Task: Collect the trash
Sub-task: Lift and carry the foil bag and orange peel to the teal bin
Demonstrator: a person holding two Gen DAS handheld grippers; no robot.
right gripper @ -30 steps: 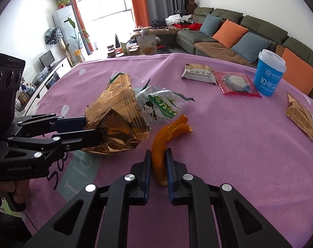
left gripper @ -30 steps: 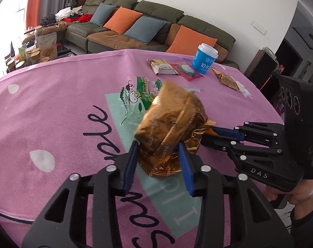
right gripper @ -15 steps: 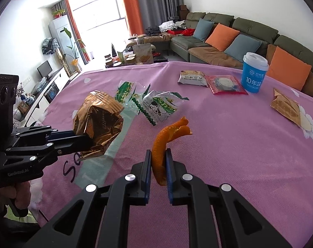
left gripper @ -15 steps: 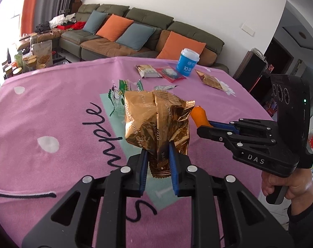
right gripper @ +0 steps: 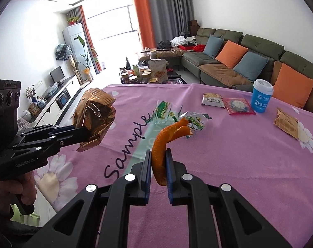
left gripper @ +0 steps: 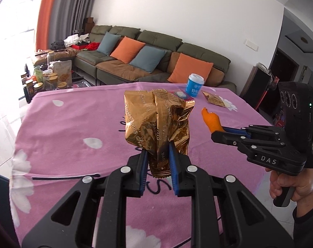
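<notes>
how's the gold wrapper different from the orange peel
The gold wrapper is shiny crinkled foil, bulky and printed; the orange peel is a matte, plain, narrow curved strip. The wrapper is in the left tongs, the peel in the right tongs. Both are clamped and held above the pink tablecloth.

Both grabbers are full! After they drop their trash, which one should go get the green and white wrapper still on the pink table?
Probably the right hand-held gripper, now shut on the orange peel. The green wrapper lies just beyond its fingertips. The left hand-held gripper, shut on the gold bag, is further to the side.
</notes>
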